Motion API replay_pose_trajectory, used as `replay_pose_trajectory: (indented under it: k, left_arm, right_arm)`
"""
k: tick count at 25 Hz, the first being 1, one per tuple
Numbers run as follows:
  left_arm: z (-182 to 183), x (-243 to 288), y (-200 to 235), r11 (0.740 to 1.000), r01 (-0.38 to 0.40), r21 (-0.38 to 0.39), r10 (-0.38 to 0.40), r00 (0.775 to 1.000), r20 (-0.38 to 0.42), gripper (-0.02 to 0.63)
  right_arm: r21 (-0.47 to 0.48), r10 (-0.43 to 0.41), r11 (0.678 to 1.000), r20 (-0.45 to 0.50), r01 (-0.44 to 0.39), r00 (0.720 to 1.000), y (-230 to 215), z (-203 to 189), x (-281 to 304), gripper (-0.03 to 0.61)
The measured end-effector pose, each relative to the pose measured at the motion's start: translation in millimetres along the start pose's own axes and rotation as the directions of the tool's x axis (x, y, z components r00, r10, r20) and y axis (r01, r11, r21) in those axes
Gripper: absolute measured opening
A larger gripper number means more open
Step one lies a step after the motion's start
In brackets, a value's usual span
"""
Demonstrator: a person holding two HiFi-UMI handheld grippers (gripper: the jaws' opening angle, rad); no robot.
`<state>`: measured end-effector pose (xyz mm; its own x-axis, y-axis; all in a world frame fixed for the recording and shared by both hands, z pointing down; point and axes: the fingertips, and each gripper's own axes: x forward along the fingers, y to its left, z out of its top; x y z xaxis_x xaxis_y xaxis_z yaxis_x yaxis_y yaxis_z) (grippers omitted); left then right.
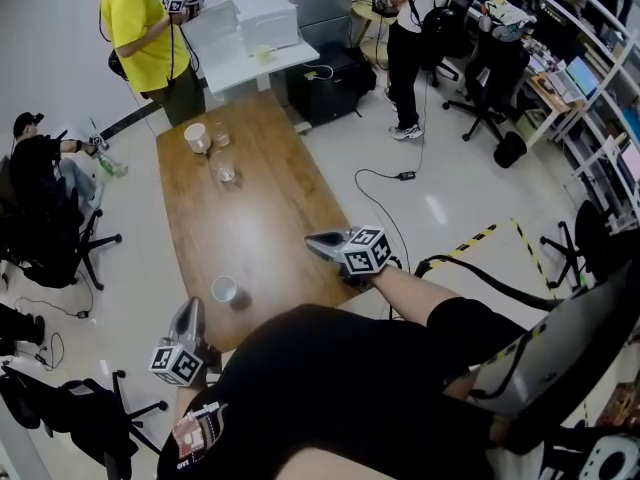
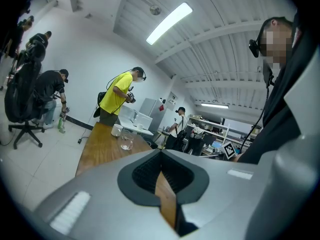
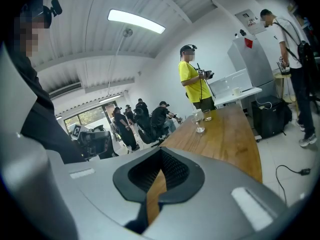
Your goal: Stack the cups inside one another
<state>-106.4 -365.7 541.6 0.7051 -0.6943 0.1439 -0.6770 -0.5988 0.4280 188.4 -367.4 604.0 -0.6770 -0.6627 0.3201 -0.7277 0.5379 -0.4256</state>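
Observation:
A long wooden table (image 1: pixel 260 218) carries the cups. A small white cup (image 1: pixel 224 290) stands near its front edge. At the far end are a larger white cup (image 1: pixel 198 137) and two clear glass cups (image 1: pixel 226 173), (image 1: pixel 221 138). My left gripper (image 1: pixel 190 308) hovers at the front left corner, just left of the small white cup, jaws together and empty. My right gripper (image 1: pixel 314 242) is at the table's right edge, shut and empty. The left gripper view shows the left gripper (image 2: pixel 161 154), the far white cup (image 2: pixel 116 130) and a glass (image 2: pixel 126 143). The right gripper view shows the right gripper (image 3: pixel 161 153) and a far glass (image 3: pixel 200 126).
A person in a yellow shirt (image 1: pixel 140 33) stands at the table's far end, beside a white table with boxes (image 1: pixel 255 28). A seated person and office chairs (image 1: pixel 50 218) are on the left. Cables (image 1: pixel 400 193) lie on the floor to the right, and a black chair (image 1: pixel 560 358) stands close by.

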Motion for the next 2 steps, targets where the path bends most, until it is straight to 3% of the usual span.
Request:
replay_pose_trajectory:
  k: [2]
  left_arm:
    - [1.1,1.0,0.0,1.000,0.003,0.000,-0.003,1.000,0.002,0.002]
  right_arm:
    - [-0.004,0.000,1.000,0.000,0.000,1.000,0.5,0.6,1.0,0.012]
